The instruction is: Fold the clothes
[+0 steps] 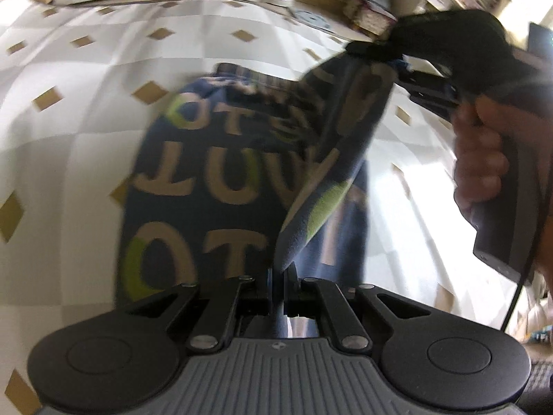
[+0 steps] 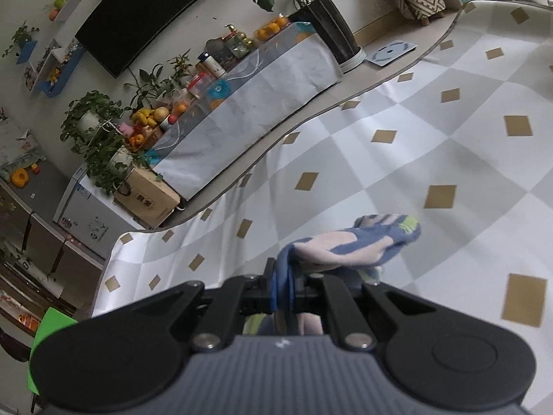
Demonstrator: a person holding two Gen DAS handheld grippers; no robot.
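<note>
Checkered tablecloth lies under blurred blue garment, lettering partly unreadable.

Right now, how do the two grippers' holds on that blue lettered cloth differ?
The left gripper pinches a low edge of the cloth, near the table; the right gripper holds a corner raised higher. The left's fold looks thin; the right's is a bunched wad. Both are shut on the same cloth.

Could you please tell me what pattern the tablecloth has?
White and grey checks with tan diamonds, clearest in the right wrist view.
</note>
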